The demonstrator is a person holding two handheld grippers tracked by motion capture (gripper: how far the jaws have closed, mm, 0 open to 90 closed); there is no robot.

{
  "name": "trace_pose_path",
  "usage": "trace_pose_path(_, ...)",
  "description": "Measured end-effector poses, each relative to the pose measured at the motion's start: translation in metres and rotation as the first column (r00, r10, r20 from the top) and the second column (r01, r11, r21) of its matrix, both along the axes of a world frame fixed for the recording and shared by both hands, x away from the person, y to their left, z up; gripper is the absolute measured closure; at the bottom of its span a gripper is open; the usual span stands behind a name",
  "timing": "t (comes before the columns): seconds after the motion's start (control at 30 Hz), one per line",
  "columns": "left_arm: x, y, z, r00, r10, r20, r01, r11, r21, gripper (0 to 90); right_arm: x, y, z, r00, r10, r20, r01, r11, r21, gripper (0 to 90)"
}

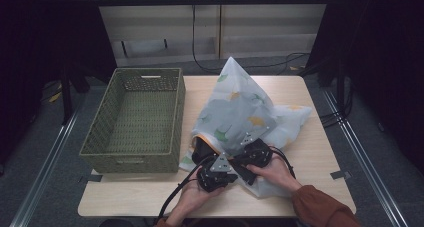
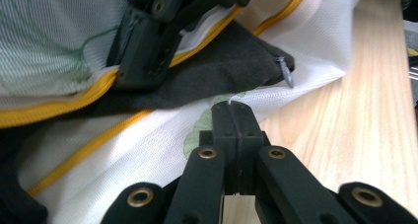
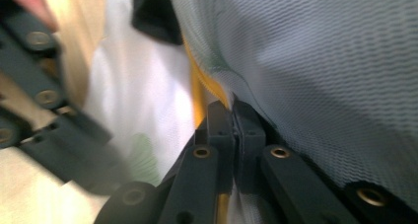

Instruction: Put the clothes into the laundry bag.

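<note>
A white mesh bag (image 1: 235, 107) printed with leaves lies on the table, its yellow zip (image 2: 59, 105) undone along the near side. A dark garment (image 2: 217, 76) shows inside the opening. My left gripper (image 2: 230, 105) is shut on the lower white edge of the bag mouth; in the high view it (image 1: 210, 162) sits at the bag's near left corner. My right gripper (image 3: 231, 103) is shut on the upper mesh edge right beside the yellow zip (image 3: 197, 91), and it (image 1: 245, 152) lies just right of the left one. Between the two held edges the mouth gapes.
A woven green basket (image 1: 100, 122) stands on the left half of the wooden table (image 1: 310, 152), its right wall close to the bag. A small grey zip pull (image 2: 286, 71) hangs at the garment's corner. Cables trail from both grippers toward the near edge.
</note>
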State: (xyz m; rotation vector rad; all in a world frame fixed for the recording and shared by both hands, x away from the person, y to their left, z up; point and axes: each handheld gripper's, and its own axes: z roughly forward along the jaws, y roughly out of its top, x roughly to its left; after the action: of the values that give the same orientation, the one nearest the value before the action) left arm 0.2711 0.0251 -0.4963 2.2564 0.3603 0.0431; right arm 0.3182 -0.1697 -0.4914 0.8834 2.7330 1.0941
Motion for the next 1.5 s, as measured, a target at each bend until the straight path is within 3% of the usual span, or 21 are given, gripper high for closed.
trace_pose_path(0.03,0.001,-0.001,0.002,0.9999,-0.013,0.002,0.013,0.9997,0.021,90.0,0.001,0.0,0.0,0.9997,-0.025,0.002,0.025,0.9997,-0.002,88.3)
trace_pose_path(0.07,0.001,-0.003,0.0,0.9999,-0.009,-0.012,0.009,0.9999,-0.012,90.0,0.002,0.0,0.0,0.9992,-0.036,0.019,0.037,0.9991,-0.023,88.3)
trace_pose_path(0.2,0.001,-0.007,0.004,0.9991,-0.038,-0.017,0.038,0.9993,0.001,90.0,0.01,-0.001,0.0,0.9981,-0.059,0.015,0.06,0.9982,-0.012,88.4)
trace_pose_path(0.27,0.001,-0.009,0.005,0.9975,-0.061,-0.035,0.06,0.998,-0.02,90.0,0.015,-0.004,-0.001,0.9968,-0.077,0.018,0.078,0.9969,-0.011,88.5)
trace_pose_path(0.3,0.0,-0.009,0.006,0.9948,-0.084,-0.058,0.08,0.9944,-0.069,90.0,0.017,-0.004,-0.001,0.9967,-0.079,0.018,0.08,0.9968,-0.012,88.5)
trace_pose_path(0.33,-0.001,-0.01,0.007,0.9972,-0.063,-0.039,0.062,0.9971,-0.046,90.0,0.02,-0.005,0.0,0.9949,-0.097,0.028,0.097,0.995,-0.022,88.5)
trace_pose_path(0.37,-0.003,-0.014,0.006,0.9995,-0.025,0.02,0.025,0.9996,0.016,90.0,0.023,-0.006,-0.001,0.9946,-0.098,0.034,0.099,0.9949,-0.02,88.4)
trace_pose_path(0.4,-0.002,-0.015,0.004,0.9987,-0.024,0.045,0.021,0.9975,0.067,90.0,0.027,-0.007,-0.001,0.9933,-0.113,0.023,0.113,0.9936,-0.005,88.4)
trace_pose_path(0.43,-0.001,-0.015,0.003,0.9991,-0.021,0.036,0.018,0.997,0.075,90.0,0.029,-0.008,-0.001,0.9918,-0.127,0.011,0.127,0.9919,0.004,88.4)
trace_pose_path(0.53,0.003,-0.009,0.002,1.0,-0.009,0.002,0.009,1.0,-0.002,90.0,0.029,-0.007,-0.001,0.9922,-0.124,0.014,0.124,0.9923,0.0,88.4)
trace_pose_path(0.6,0.004,-0.007,0.003,0.9999,-0.016,0.005,0.016,0.9999,-0.003,88.4,0.028,-0.008,-0.001,0.9939,-0.11,0.006,0.11,0.9939,0.009,88.3)
trace_pose_path(0.67,0.005,-0.004,0.005,0.9997,-0.024,0.001,0.024,0.9996,0.015,77.0,0.027,-0.008,-0.001,0.9938,-0.111,0.003,0.111,0.9938,0.011,88.3)
trace_pose_path(0.7,0.004,-0.003,0.004,0.9993,-0.032,0.018,0.032,0.9995,0.0,73.9,0.027,-0.008,-0.002,0.9937,-0.112,0.005,0.112,0.9937,0.011,88.3)
trace_pose_path(0.83,0.003,0.002,0.003,0.9974,-0.007,0.072,0.003,0.9985,0.054,61.1,0.026,-0.008,-0.001,0.9944,-0.105,0.006,0.105,0.9944,0.01,88.2)
trace_pose_path(1.0,0.004,0.002,-0.001,0.9967,-0.028,0.076,0.02,0.9943,0.105,42.0,0.026,-0.009,-0.001,0.9942,-0.107,0.008,0.107,0.9942,0.008,88.2)
trace_pose_path(1.13,0.005,-0.002,-0.004,0.997,0.032,0.071,-0.04,0.9931,0.11,30.6,0.026,-0.01,-0.001,0.9947,-0.103,0.003,0.103,0.9945,0.019,88.2)
trace_pose_path(1.2,0.006,-0.002,-0.003,0.998,0.027,0.057,-0.034,0.9923,0.119,34.5,0.025,-0.01,0.0,0.9941,-0.108,-0.001,0.108,0.9939,0.021,88.3)
trace_pose_path(1.3,0.01,-0.002,-0.005,0.9978,0.05,0.042,-0.053,0.9964,0.067,48.2,0.025,-0.011,0.001,0.9947,-0.102,-0.004,0.102,0.9945,0.024,88.2)
trace_pose_path(1.37,0.012,-0.003,-0.003,0.9974,0.051,0.051,-0.055,0.9951,0.082,54.7,0.025,-0.011,0.001,0.9951,-0.099,-0.004,0.099,0.9946,0.032,88.2)
trace_pose_path(1.4,0.012,-0.004,-0.004,0.9976,0.049,0.049,-0.052,0.9965,0.065,60.0,0.024,-0.01,0.002,0.9951,-0.099,-0.01,0.099,0.9946,0.032,88.2)
trace_pose_path(1.5,0.011,-0.007,-0.003,0.9968,0.038,0.07,-0.044,0.9954,0.085,80.7,0.023,-0.01,0.003,0.9966,-0.082,-0.015,0.082,0.995,0.056,88.2)
